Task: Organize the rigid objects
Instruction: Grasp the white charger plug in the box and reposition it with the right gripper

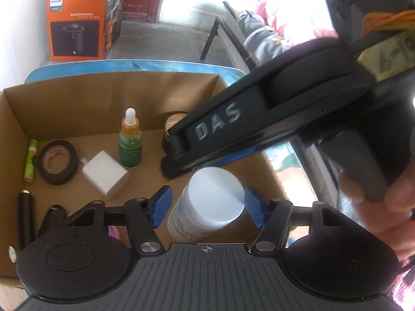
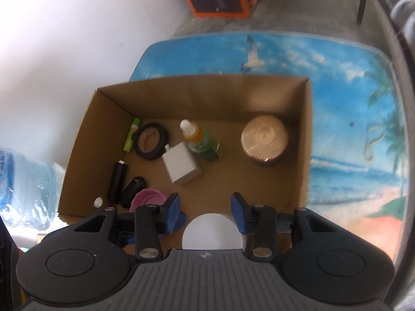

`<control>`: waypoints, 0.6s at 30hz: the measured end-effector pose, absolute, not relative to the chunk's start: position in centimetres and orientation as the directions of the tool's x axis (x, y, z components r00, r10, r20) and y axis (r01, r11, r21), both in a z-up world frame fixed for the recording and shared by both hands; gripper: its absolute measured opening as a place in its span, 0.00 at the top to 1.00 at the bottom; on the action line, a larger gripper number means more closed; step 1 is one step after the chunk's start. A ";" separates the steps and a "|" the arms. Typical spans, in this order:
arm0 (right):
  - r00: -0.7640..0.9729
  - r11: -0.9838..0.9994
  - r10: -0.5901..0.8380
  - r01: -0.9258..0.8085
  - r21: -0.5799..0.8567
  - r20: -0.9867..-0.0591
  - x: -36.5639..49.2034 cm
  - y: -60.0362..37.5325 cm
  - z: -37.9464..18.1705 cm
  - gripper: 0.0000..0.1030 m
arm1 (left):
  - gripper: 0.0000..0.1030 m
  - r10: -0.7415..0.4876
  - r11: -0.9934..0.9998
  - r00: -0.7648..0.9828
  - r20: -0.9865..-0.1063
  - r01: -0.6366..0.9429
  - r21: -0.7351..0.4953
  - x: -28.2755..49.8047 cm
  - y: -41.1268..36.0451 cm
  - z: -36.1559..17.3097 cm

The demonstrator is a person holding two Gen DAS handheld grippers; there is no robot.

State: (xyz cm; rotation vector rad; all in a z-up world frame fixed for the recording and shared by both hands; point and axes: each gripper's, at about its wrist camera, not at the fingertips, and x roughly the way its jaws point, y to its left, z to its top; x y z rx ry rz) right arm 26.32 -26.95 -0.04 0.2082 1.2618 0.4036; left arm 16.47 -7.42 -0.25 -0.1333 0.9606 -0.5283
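Cardboard box (image 2: 306,140) on beach-print table (image 2: 350,129), holding dropper bottle (image 1: 130,140), charger (image 1: 106,175), tape roll (image 1: 58,165), left gripper (image 1: 207,204) apart around white bottle (image 1: 207,204), not touching, right gripper (image 2: 206,211) apart above it, crossing the left view.

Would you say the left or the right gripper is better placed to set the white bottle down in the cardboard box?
Left, probably. The left gripper has its blue pads on either side of the white bottle, already over the cardboard box. The right gripper sits above the bottle's cap, jaws apart and empty.
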 end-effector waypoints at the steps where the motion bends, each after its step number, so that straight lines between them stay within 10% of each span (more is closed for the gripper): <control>1: 0.238 0.908 0.413 -0.178 0.378 -0.879 26.3 -26.9 -0.2 0.57 | 0.43 -0.488 0.865 0.450 -0.748 0.363 -0.346 16.5 -7.5 -0.3; 18: 0.230 0.913 0.397 -0.201 0.356 -0.889 30.0 -20.6 -0.2 0.55 | 0.40 -0.324 0.946 0.451 -0.832 0.174 -0.274 19.3 0.0 -0.1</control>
